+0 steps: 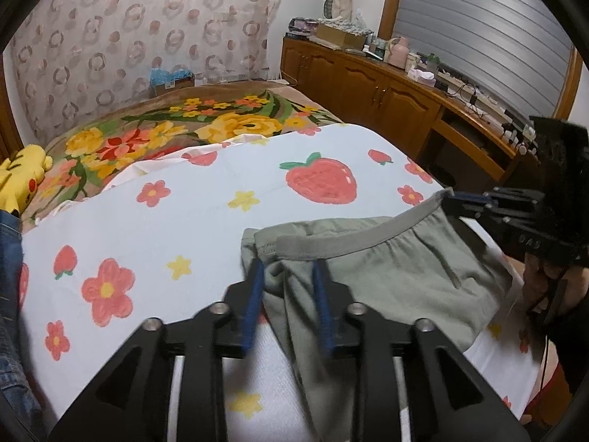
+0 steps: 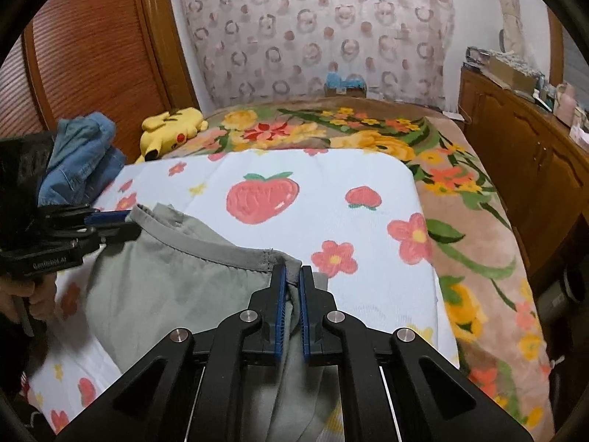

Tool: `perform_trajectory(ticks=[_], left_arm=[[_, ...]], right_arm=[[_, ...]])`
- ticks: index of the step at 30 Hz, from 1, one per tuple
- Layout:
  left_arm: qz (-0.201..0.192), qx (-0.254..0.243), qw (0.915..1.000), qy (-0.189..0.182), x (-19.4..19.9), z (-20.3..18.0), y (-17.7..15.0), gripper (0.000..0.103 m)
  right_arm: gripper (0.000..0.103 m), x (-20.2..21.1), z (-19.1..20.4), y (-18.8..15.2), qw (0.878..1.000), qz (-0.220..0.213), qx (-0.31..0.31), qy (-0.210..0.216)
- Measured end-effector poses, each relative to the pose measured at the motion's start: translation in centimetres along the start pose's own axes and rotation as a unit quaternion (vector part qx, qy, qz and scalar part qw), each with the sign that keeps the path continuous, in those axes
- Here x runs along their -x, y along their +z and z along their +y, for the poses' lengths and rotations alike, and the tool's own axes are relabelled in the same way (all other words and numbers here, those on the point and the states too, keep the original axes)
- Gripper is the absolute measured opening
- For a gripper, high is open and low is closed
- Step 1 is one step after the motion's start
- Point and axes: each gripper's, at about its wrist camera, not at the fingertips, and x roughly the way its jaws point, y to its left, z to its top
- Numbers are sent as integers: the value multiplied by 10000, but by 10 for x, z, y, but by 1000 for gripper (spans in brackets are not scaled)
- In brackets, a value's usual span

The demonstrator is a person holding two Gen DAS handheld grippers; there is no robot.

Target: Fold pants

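We see green pants (image 1: 386,276) on strawberry sheet (image 1: 165,221), waistband end lifted. Our right gripper (image 2: 291,276) clamps one waistband corner; our left gripper (image 1: 289,269) stands parted around other corner, not pinching. We judge folding barely begun; folds remain.

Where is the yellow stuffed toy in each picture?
Left wrist view: the yellow stuffed toy lies at the far left edge, on the flowery brown blanket.
Right wrist view: the toy lies upper left of middle, next to the wooden headboard.
Shared landmark: the big strawberry print on the white sheet, beyond the grey-green pants.
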Motion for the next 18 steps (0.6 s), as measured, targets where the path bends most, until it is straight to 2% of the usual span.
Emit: perform_trajectory(ticks=[2,4,6,7,8,9,18], left_arm=[[-12,-113,9999,50,3,-5,-2,46],[-41,-196,9998,92,6,-8,-5,47],[-12,-269,9996,110,8,-12,-8,55],[-21,-296,9995,141,9,-14,-10,66],[-28,-318,9994,154,10,-15,-12,73],[-16,-326,9994,138,10,-17,-14,76],[14,-417,9991,97,23,-27,-30,77]], right_arm=[[11,8,-1,2,10000,-63,-25,-27],[11,16,1,0,9999,-129,-22,-60],[18,24,4,-4,9998,-177,-31,-105],[19,28,5,-7,9997,-191,-40,-116],[21,32,6,-10,9997,-207,-54,-123],[24,36,6,-13,9997,-215,-61,-127],[34,60,8,-42,9995,-146,-203,-174]])
